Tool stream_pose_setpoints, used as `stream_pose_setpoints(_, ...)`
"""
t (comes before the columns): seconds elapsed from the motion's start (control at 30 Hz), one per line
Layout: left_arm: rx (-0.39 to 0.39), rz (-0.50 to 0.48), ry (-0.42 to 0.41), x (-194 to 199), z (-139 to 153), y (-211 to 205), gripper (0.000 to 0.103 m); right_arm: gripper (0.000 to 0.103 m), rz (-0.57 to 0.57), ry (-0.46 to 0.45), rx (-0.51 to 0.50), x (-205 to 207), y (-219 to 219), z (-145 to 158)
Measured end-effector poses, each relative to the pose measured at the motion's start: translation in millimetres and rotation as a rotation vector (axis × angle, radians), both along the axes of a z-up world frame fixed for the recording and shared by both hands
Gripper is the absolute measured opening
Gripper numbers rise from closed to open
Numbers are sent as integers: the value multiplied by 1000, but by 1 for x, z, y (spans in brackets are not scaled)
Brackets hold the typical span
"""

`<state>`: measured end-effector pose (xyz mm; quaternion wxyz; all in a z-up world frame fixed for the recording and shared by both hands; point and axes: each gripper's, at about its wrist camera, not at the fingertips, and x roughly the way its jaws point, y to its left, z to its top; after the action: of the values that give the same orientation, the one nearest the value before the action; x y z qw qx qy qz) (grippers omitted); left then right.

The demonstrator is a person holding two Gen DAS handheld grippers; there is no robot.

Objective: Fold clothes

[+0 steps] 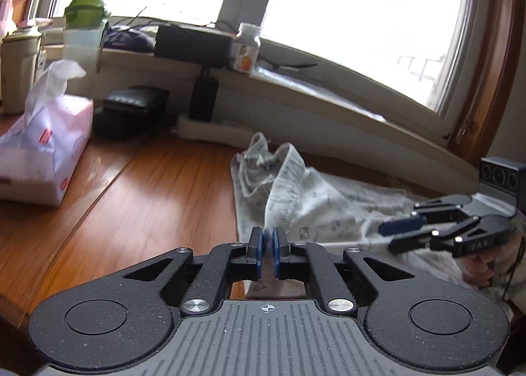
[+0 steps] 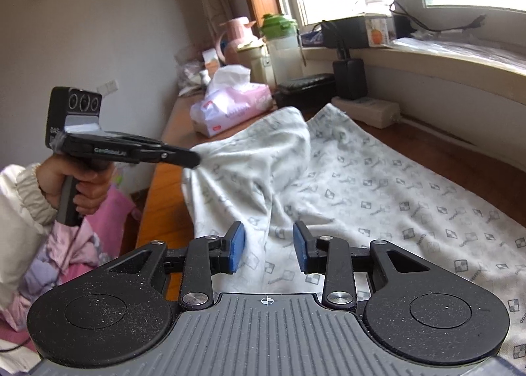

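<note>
Left tool (image 1: pixel 268 246): blue pads nearly together, clamped on a raised fold of the garment (image 2: pixel 378 185). In the right wrist view this tool (image 2: pixel 194 159) is held by a hand (image 2: pixel 77 185) in a white sleeve (image 2: pixel 23 198), its tip at the lifted edge of the cloth, which peaks into a hump there.

Right tool (image 2: pixel 269 246): pads stand apart, cloth lying beneath and between them, no pressure on it visible. In the left wrist view it (image 1: pixel 394 234) sits low over the garment's right portion.

Garment: pale grey, printed with small squares, spread on the wooden counter (image 1: pixel 148 198) below the window sill (image 1: pixel 296 80), right part lying flat.

Other items on the counter: pink tissue pack (image 1: pixel 49 146), black case (image 1: pixel 134 106), white power strip (image 1: pixel 210 128). A green-lidded bottle (image 1: pixel 85 31) stands at the sill.
</note>
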<state>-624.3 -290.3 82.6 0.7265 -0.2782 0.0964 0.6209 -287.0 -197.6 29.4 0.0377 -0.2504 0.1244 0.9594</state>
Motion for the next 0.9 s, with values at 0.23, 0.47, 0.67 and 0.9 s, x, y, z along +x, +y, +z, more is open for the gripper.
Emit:
stream_pose_setpoints(0.23, 19, 3, -25, 5, 7, 34, 55, 35, -15, -29, 30, -6, -2, 0)
stream_pose_setpoints(0.47, 40, -55, -36, 23, 14, 89, 67, 36, -58, 23, 13, -18, 11, 21)
stream_pose_setpoints(0.67, -53, -139, -62, 27, 0, 101, 39, 42, -65, -10, 18, -43, 20, 18)
stream_pose_setpoints(0.9, -35, -26, -58, 2, 6, 57, 15, 42, -57, -36, -5, -51, 19, -1)
